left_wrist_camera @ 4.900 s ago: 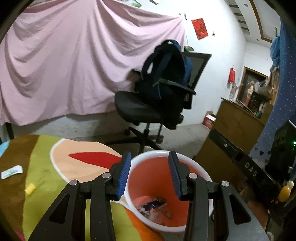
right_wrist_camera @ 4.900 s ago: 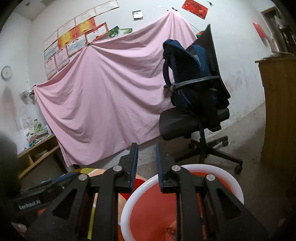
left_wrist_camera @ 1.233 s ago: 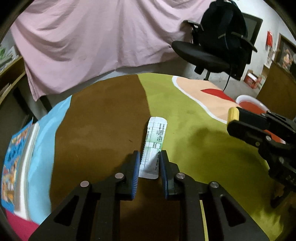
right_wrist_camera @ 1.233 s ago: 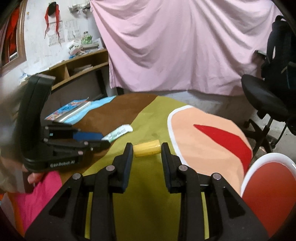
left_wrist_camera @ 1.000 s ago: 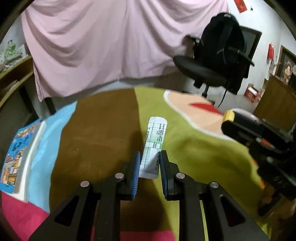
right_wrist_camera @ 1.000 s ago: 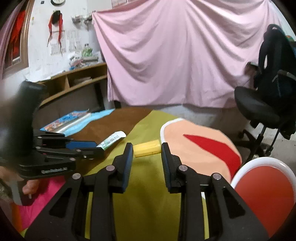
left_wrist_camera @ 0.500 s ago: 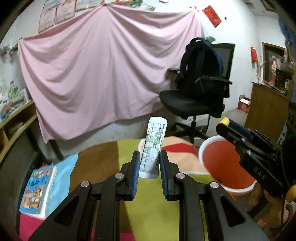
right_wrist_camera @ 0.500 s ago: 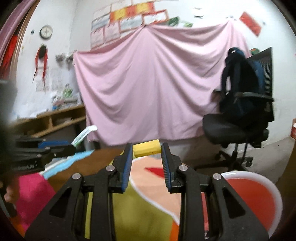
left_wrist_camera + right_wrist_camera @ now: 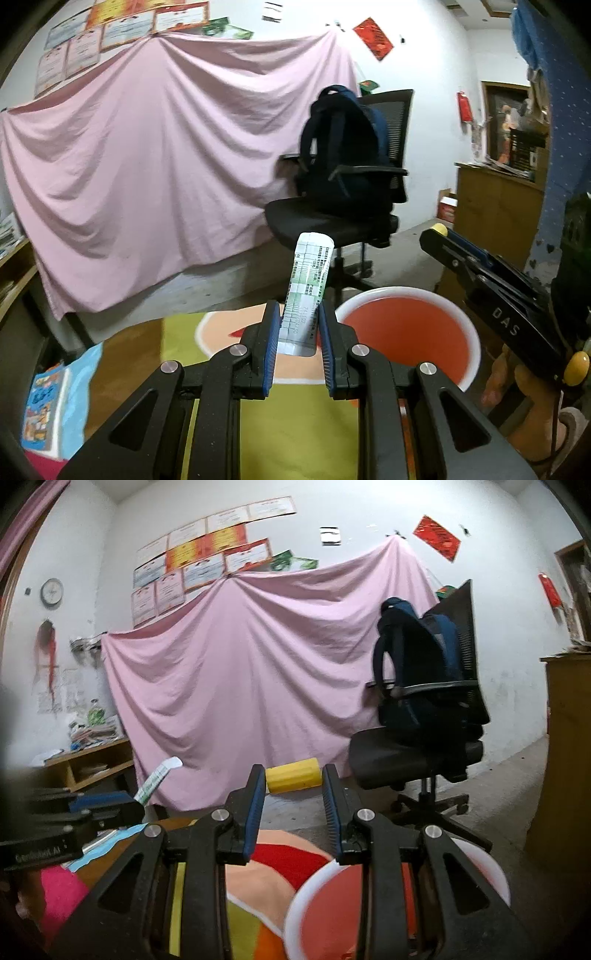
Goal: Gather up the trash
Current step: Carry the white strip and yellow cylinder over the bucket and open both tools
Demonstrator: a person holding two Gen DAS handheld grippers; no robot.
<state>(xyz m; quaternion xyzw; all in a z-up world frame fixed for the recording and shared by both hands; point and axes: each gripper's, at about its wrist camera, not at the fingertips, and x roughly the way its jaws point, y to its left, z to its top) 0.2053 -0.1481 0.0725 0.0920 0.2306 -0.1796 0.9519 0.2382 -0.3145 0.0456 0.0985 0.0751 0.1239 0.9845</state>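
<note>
Where multicolour cloth ends: pink sheet w/ office chair.

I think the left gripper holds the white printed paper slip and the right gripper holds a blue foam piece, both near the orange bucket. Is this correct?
One detail is wrong: the foam piece in the right gripper is yellow, not blue, as the right wrist view shows. The left gripper does hold the white printed paper slip, and the orange bucket is close by.
</note>
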